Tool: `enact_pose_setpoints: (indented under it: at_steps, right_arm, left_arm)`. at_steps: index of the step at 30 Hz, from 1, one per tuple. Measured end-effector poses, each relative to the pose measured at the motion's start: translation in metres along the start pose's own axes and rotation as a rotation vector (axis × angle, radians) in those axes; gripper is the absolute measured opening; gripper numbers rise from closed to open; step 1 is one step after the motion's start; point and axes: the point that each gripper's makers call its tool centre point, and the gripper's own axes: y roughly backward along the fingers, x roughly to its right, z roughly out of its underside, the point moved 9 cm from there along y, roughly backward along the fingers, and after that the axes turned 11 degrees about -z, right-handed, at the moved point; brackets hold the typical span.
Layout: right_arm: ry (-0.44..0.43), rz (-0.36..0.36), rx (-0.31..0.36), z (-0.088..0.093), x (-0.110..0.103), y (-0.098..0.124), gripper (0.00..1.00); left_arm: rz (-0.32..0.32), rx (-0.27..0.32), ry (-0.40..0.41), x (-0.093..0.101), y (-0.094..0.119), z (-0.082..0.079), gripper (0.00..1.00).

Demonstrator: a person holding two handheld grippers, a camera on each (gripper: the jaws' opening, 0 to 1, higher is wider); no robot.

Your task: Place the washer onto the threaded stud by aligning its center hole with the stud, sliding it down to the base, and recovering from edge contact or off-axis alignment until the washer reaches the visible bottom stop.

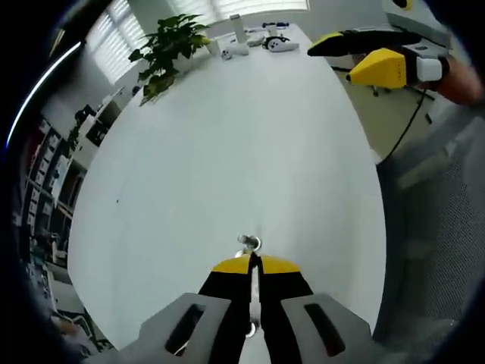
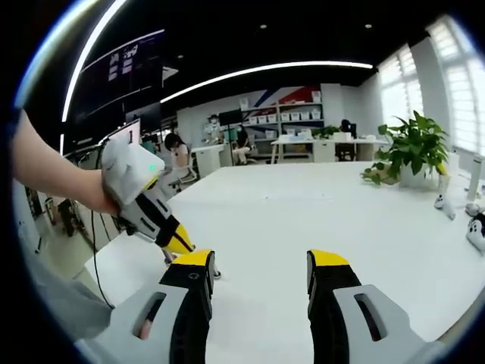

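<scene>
My left gripper is low over the white table, its yellow-tipped jaws pressed together. A small shiny metal ring, the washer, sticks out just past the tips, and a second small metal part sits right against it; I cannot tell whether that is the stud. In the right gripper view a hand holds the left gripper down at the table's near left corner. My right gripper is open and holds nothing, off to the side. The right gripper also shows at the upper right of the left gripper view.
A potted plant and several small white devices stand at the table's far end. The table edge drops off to the right, with grey floor beyond. Desks, shelves and people fill the room behind the table.
</scene>
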Motion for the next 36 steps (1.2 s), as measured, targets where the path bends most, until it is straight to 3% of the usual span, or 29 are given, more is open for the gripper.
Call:
enact_pose_setpoints:
  at_steps: [28, 33, 36]
  right_arm:
    - [-0.012, -0.004, -0.006, 0.001, -0.001, -0.001, 0.52]
    - [-0.014, -0.002, -0.004, 0.001, 0.0, -0.001, 0.52]
    - [-0.013, -0.001, 0.0, 0.0, 0.0, 0.0, 0.52]
  left_arm:
    - [-0.001, 0.007, 0.033, -0.008, -0.008, -0.002, 0.0]
    - [-0.012, 0.033, 0.115, -0.014, -0.01, 0.006, 0.0]
    - [0.0, 0.029, 0.107, -0.012, -0.012, 0.007, 0.0]
